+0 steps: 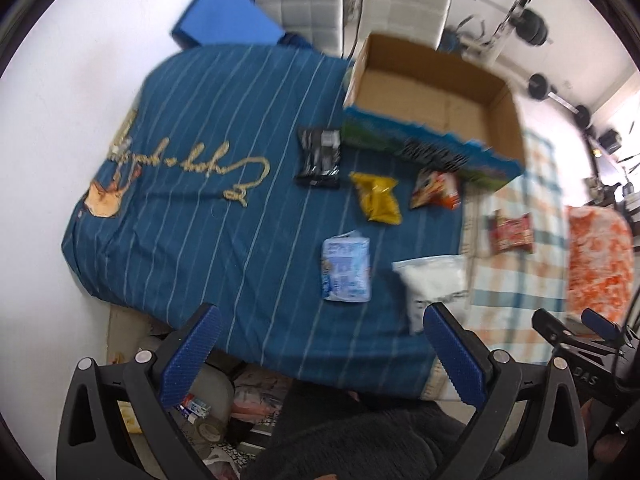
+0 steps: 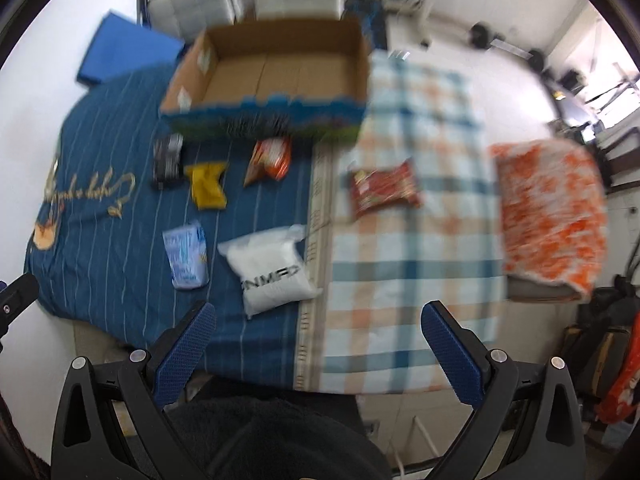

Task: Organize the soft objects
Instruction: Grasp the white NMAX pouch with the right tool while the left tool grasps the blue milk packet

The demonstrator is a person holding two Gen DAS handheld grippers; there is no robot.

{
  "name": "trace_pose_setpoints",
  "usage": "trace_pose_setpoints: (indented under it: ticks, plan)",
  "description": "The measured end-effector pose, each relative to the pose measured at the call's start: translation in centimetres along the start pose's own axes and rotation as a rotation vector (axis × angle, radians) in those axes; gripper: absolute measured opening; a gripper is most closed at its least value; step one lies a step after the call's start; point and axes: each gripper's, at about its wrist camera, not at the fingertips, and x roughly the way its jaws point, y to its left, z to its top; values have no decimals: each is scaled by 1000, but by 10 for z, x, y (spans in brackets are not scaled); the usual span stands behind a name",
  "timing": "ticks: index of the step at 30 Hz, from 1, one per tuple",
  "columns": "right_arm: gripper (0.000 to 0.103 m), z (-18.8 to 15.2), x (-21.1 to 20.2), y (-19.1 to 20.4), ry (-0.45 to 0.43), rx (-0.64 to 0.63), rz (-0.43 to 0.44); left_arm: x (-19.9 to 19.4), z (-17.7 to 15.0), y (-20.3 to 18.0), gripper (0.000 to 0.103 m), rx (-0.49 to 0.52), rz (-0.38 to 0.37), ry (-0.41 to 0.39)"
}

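Note:
Several soft packets lie on a table under a blue striped cloth [image 1: 208,120]: a black packet [image 1: 319,157], a yellow one [image 1: 378,198], an orange-white one [image 1: 436,190], a light blue one [image 1: 346,268], a white pouch [image 2: 272,270] and a red packet [image 2: 382,188] on the checked cloth [image 2: 416,264]. An open cardboard box [image 1: 436,100] stands behind them, empty. My left gripper [image 1: 320,352] hovers open above the near table edge. My right gripper [image 2: 318,352] is open too, holding nothing.
An orange-patterned cushion [image 2: 552,208] lies at the right end. A blue folder [image 1: 224,16] leans at the back left, beside white chairs [image 1: 300,4]. Weights and equipment [image 1: 540,84] fill the far right. Clutter sits on the floor below the near edge.

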Motion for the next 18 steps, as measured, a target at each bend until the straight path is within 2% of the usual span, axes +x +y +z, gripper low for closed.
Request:
trace_pose_setpoints:
  ticks: [4, 8, 12, 16, 18]
  plan:
    - [103, 5, 90, 19, 96, -25, 7, 74, 7, -2, 103, 27, 39, 95]
    - [103, 4, 163, 36, 164, -40, -1, 137, 13, -4, 99, 41, 9, 194]
    - [103, 3, 208, 53, 211, -79, 22, 182, 20, -4, 98, 15, -44, 276]
    - [103, -5, 244, 67, 268, -115, 13, 215, 26, -10, 98, 12, -50, 332]
    - [96, -6, 257, 62, 291, -80, -9, 234, 26, -16, 98, 34, -48, 373]
